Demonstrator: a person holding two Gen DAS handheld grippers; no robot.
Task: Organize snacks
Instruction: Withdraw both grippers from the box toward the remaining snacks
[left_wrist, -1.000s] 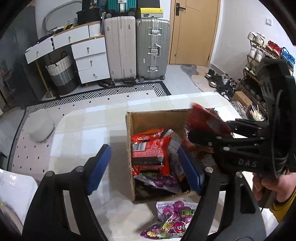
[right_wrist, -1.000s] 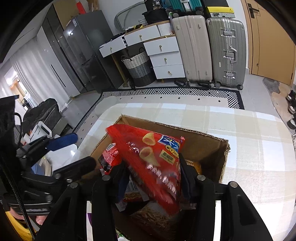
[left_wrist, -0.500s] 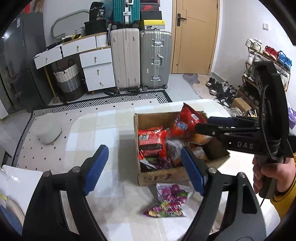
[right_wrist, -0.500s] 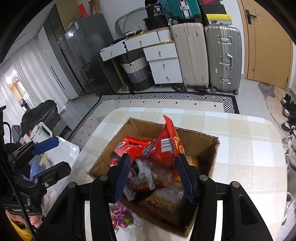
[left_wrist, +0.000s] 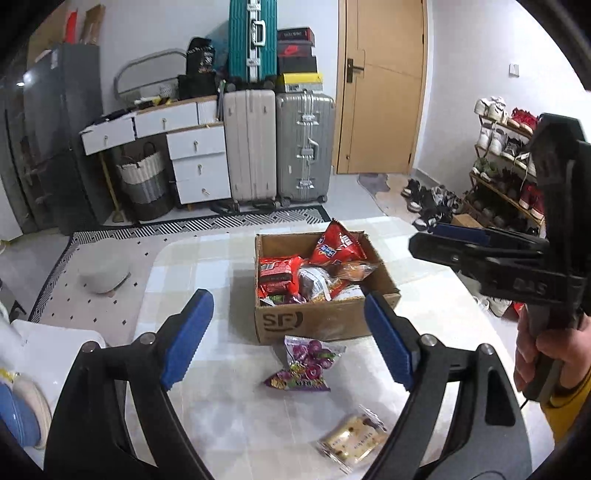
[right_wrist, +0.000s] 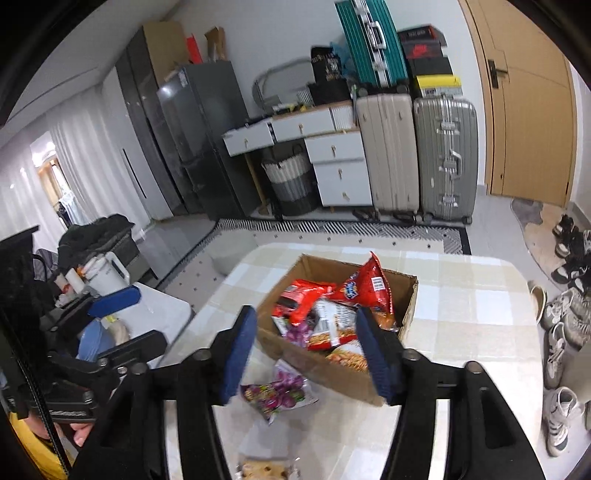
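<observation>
1. Left wrist view: the left claw (left_wrist: 286, 336) hangs over the counter (left_wrist: 192, 273) with its blue-padded fingers (left_wrist: 186, 334) spread wide and nothing between them.
2. Ahead of it stands the cardboard box (left_wrist: 321, 319), open at the top and filled with snack packets; a red chip bag (left_wrist: 338, 247) leans upright at the far side, and a darker red packet (left_wrist: 279, 275) lies at the near left.
3. On the counter just in front of the box lies a purple candy bag (left_wrist: 304, 363), touching nothing else. Nearer the camera and to the right lies a clear-wrapped biscuit pack (left_wrist: 352, 437), apart from the candy.
4. To the right in this view, the right claw (left_wrist: 432, 245) is held side-on by a hand (left_wrist: 543, 354), level with the box and clear of it.
5. Right wrist view: the right claw (right_wrist: 306, 358) is spread apart and empty, with the box (right_wrist: 332, 373) seen between its fingers and the candy bag (right_wrist: 279, 395) below them.
6. At the left of this view, the left claw (right_wrist: 122, 317) also stands open, beside the counter edge.
</observation>
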